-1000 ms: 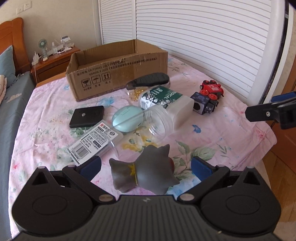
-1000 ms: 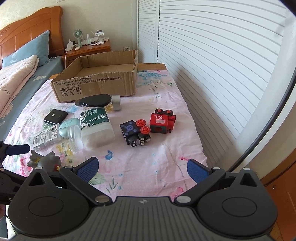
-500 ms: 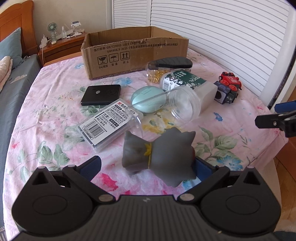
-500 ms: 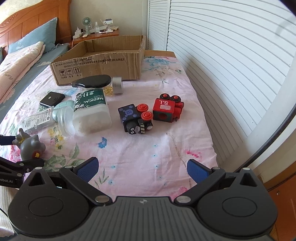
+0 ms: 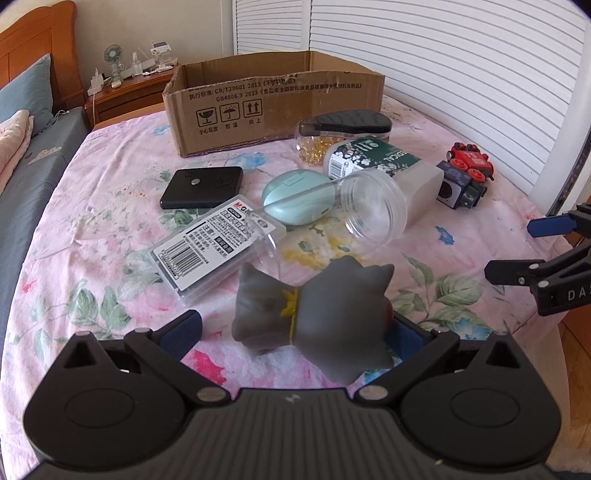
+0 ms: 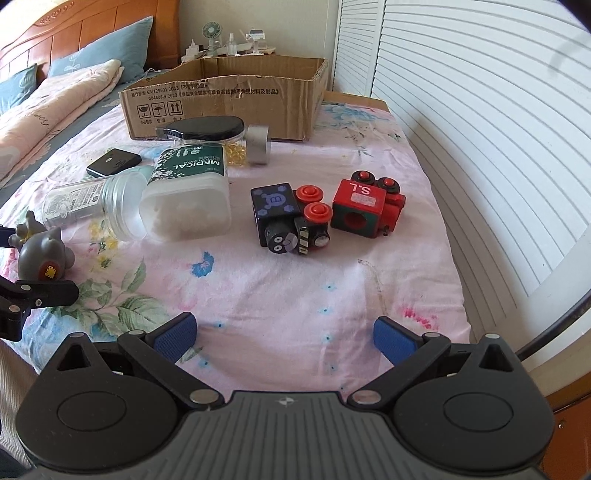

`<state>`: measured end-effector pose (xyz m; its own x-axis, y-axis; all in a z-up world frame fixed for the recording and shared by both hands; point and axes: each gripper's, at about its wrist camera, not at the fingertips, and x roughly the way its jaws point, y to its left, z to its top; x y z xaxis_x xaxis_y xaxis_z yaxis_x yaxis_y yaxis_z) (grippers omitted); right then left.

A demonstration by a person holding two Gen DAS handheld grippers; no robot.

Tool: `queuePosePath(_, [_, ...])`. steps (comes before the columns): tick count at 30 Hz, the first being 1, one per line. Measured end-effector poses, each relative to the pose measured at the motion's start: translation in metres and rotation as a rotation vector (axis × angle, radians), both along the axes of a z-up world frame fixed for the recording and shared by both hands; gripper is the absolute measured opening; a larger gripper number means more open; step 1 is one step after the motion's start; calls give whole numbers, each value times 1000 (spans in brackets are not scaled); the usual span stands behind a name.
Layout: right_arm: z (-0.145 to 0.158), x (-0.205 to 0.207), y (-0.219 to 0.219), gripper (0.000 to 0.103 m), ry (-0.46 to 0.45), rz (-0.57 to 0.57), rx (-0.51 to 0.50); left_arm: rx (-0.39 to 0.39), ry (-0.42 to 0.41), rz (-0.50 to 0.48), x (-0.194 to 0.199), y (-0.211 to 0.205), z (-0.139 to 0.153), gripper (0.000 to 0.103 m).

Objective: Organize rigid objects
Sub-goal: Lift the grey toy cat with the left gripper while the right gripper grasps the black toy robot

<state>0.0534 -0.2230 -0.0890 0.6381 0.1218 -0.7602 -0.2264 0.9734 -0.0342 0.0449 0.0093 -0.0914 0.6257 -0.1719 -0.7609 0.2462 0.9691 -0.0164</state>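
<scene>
Was a bed (image 6: 295, 295) with a pink floral sheet, white louvered doors at 3 o'clock, wooden headboard (image 6: 74, 33) around 10. Left gripper (image 5: 291, 328) spread wide around the grey toy figure (image 5: 314, 314), not clamped. Right gripper (image 6: 284, 338) wide, empty. Cardboard box (image 6: 229, 99) at 12.

A grey toy (image 5: 314, 314) with a yellow collar lies on the pink floral bedsheet (image 5: 92, 258); the cardboard box (image 5: 273, 103) is brown, the toy train (image 6: 364, 208) red.

Left hand-held gripper (image 5: 291, 334) moved in, now straddling grey toy (image 5: 314, 314); jaws wide apart.
</scene>
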Motion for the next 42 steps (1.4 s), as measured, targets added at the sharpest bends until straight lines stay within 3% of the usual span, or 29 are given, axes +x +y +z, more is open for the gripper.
queuePosePath(7, [-3,-3,-3,103,-43,15,9,26,-37,-35,-6,-4,8,99])
queuePosePath(12, [-3,-4,-3,103,-52,8,12,8,-41,-69,-10,-8,11,73])
queuePosePath(20, [-3,-1,-1,103,-46,10,8,-34,-38,-51,-9,4,12,72])
queuePosePath(28, [0,15,5,102,-61,53,-15,-13,-35,21,-8,29,11,72])
queuePosePath(42, [4,50,13,62,-95,85,-35,-21,-36,16,-5,33,10,72])
